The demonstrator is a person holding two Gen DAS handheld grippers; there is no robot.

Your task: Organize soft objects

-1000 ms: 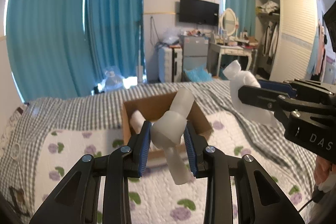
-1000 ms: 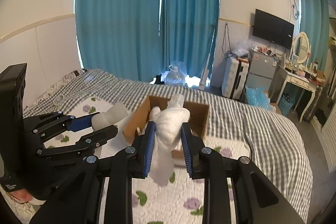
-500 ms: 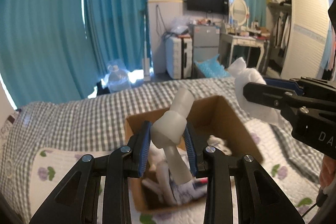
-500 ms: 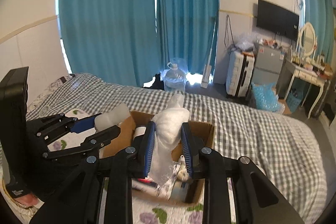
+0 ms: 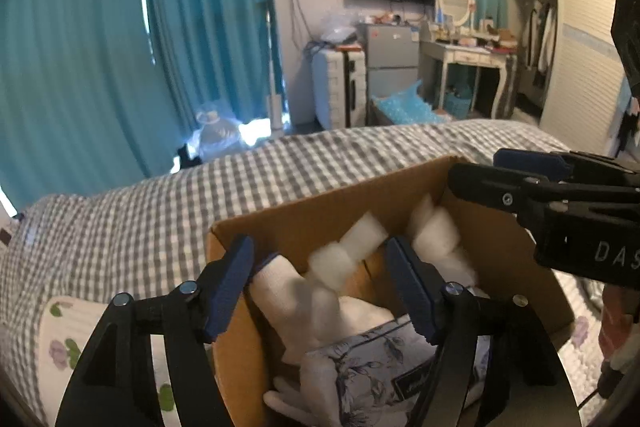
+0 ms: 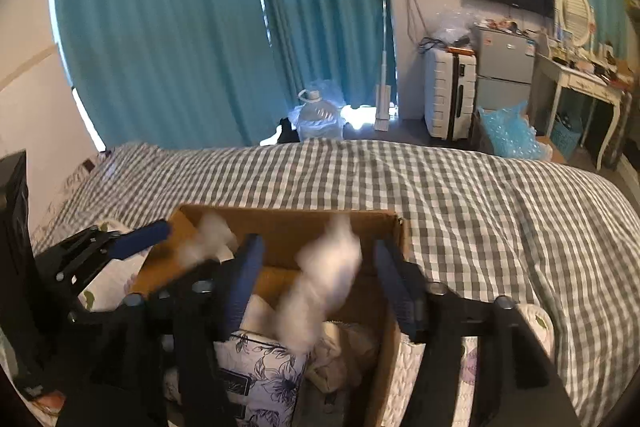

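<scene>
A brown cardboard box (image 5: 328, 203) sits on the bed and holds several soft items, among them a floral pouch (image 5: 384, 371). My left gripper (image 5: 322, 283) is open over the box, and a white foam piece (image 5: 344, 255) is blurred between its spread jaws, falling free. My right gripper (image 6: 320, 275) is also open above the box (image 6: 288, 223). A white fluffy bundle (image 6: 320, 279) is blurred between its jaws, dropping in. The right gripper also shows at the right of the left wrist view (image 5: 532, 179), and the left gripper at the left of the right wrist view (image 6: 132, 239).
The box stands on a grey checked bedspread (image 6: 460, 195) with a floral quilt (image 5: 64, 343) nearer me. Teal curtains (image 5: 100, 47), a water jug (image 6: 316, 115), suitcase (image 6: 448, 95) and dressing table (image 5: 468, 55) lie beyond the bed.
Both grippers moved forward and down over the box, then opened. The foam piece and the fluffy bundle have left their jaws and are dropping into the box.
</scene>
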